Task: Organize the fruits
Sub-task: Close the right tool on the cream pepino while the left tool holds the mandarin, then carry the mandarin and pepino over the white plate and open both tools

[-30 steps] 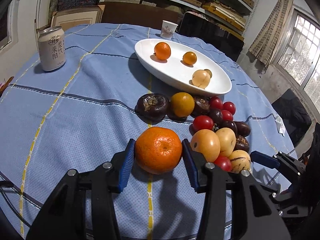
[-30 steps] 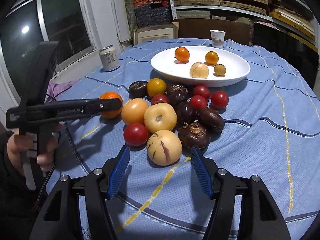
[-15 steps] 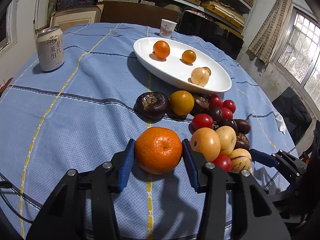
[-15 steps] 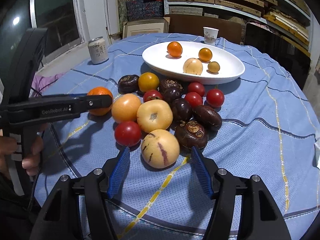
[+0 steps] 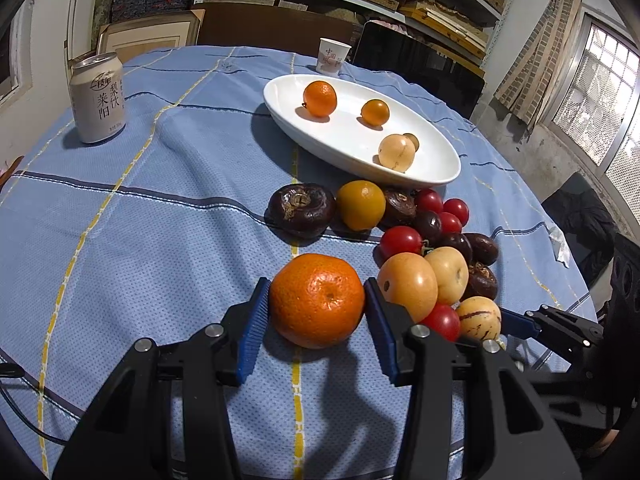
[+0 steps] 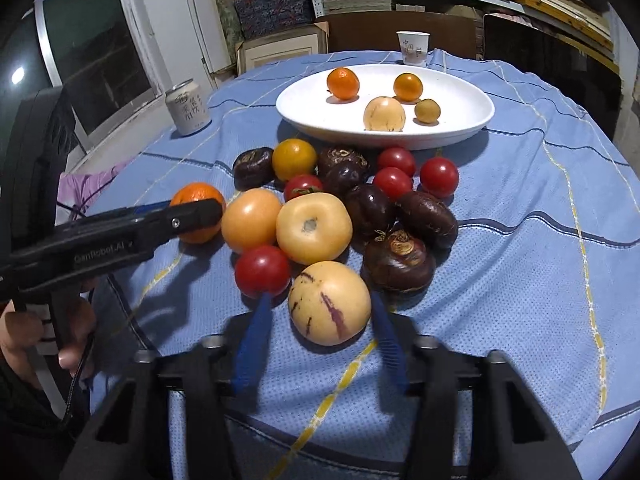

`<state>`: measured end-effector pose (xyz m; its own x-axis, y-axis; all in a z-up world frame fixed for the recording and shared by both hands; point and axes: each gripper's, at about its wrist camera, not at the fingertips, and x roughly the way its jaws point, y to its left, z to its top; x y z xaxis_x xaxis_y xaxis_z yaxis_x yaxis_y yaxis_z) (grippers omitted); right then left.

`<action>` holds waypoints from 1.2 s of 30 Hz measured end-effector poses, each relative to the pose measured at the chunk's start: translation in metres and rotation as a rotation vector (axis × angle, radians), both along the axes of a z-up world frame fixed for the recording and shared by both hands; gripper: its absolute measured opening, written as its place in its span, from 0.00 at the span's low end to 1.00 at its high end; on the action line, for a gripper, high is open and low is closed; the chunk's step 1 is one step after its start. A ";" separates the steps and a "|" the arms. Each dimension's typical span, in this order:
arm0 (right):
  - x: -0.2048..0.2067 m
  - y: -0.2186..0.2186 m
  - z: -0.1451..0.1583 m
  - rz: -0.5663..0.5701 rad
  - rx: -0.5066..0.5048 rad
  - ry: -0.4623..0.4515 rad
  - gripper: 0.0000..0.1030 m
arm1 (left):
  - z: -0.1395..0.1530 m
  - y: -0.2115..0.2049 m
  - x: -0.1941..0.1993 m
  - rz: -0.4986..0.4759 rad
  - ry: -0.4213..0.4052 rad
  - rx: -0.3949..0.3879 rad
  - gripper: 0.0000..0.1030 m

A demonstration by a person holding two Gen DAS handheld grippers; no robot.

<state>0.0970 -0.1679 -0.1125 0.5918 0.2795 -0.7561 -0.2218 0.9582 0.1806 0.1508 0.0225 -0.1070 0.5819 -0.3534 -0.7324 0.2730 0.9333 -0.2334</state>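
At the far left of the blue checked cloth on the tabletop (image 5: 120, 240) stands a pale drinks can with dark lettering (image 5: 98, 98), near the cloth's left edge; the wide stretch of cloth between it and the fruit lies bare. Next comes the left gripper (image 5: 316, 308), its blue-padded jaws pinching a big round orange mandarin (image 5: 317, 300) on both sides, the fruit resting on the cloth with its dimpled end turned toward the camera. Beyond it, a long white oval dish (image 5: 360, 152) runs with its long axis slanting away to the left, holding two small orange fruits, a pale round fruit and a little brown one. Between dish and grippers sits a tight heap of red cherry tomatoes (image 6: 262, 270), dark purple-brown wrinkled fruits (image 6: 398, 260) and yellow-orange ones, touching each other. On the near side of that heap the right gripper (image 6: 320, 320) has its jaws closing around a cream round melon with purple streaks (image 6: 329, 303), stripes running top to bottom; the right pad touches it, while the left pad looks just clear. To the right, open cloth reaches the tabletop's rounded edge. A white paper cup (image 6: 413, 47) stands behind the dish.
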 end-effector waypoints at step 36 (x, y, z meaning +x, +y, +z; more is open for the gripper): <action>-0.022 -0.044 0.027 -0.081 -0.014 -0.116 0.39 | 0.032 0.003 -0.019 -0.013 -0.086 -0.006 0.45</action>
